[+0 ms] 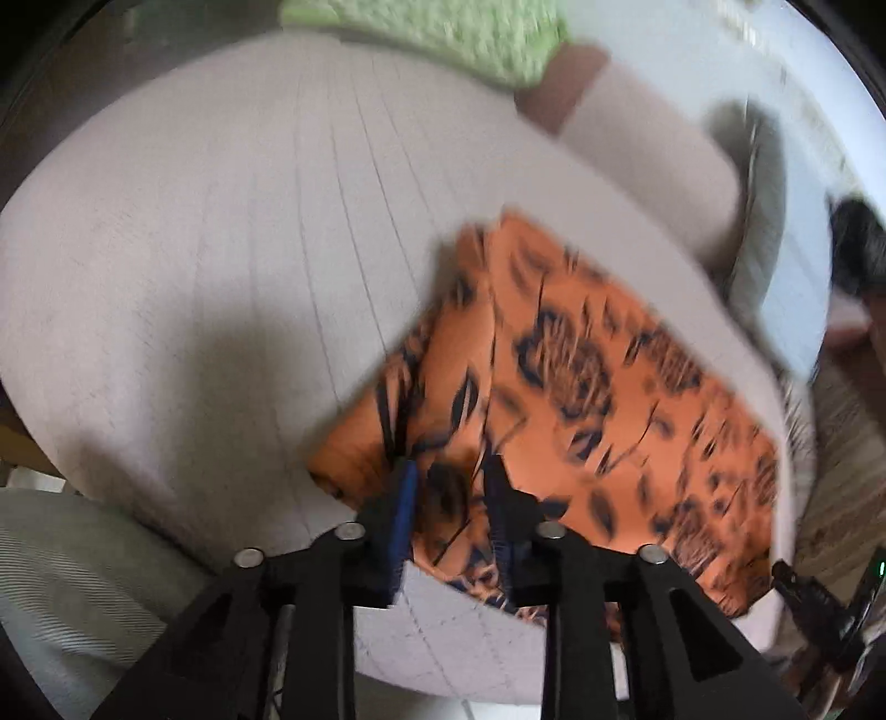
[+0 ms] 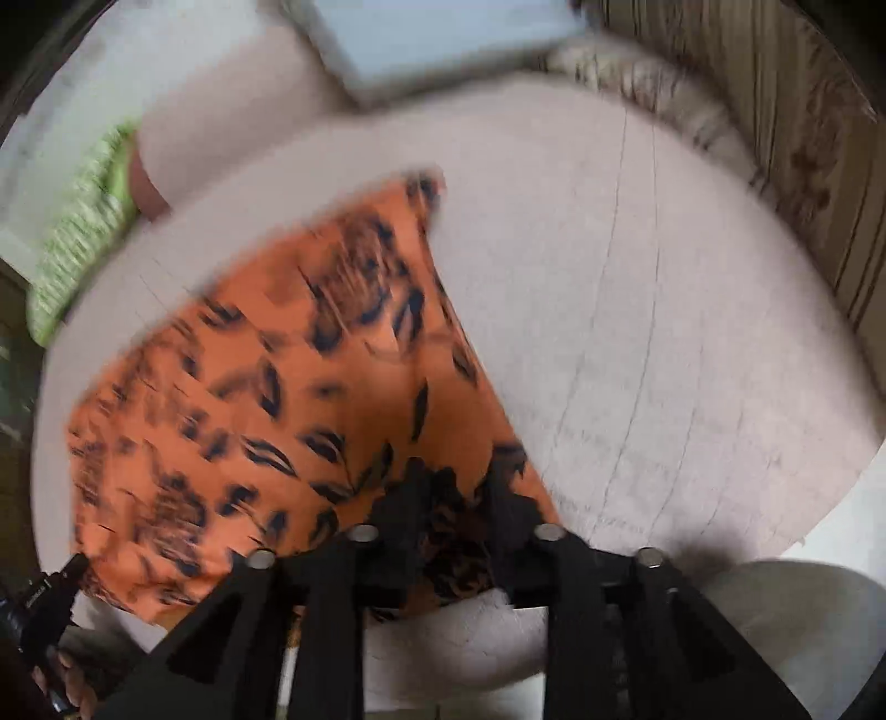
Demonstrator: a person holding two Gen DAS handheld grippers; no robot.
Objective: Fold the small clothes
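1. We saw an orange garment [image 1: 559, 399] printed with black leaf and flower shapes; it lay spread on a pale cushioned surface [image 1: 221, 277], its thin cloth creased in soft folds, one long ridge running from the near edge towards its far corner.
2. In the right wrist view the same orange garment [image 2: 288, 387] reached from the near edge of the pale cushioned surface [image 2: 664, 332] to a pointed far corner, the print smeared by blur.
3. Our left gripper [image 1: 451, 471] stood at the garment's near edge with its black jaws partly apart; a bunch of orange cloth sat between the blue-ribbed pad on one side and the dark finger on the other. We could not tell whether the pads pressed on it.
4. Our right gripper [image 2: 454, 476] stood at the near edge on its side, jaws also partly apart with printed cloth between them; the blur and shadow hid whether they clamped it.
5. The pale surface looked like a quilted mat, faintly stitched in long straight lines and rounded at its borders.
6. Beyond it lay a light green knitted piece [image 1: 443, 33], nubbly in texture, also seen in the right wrist view [image 2: 77, 232].
7. A grey ribbed cushion [image 1: 72, 581] sat below the mat's near edge.
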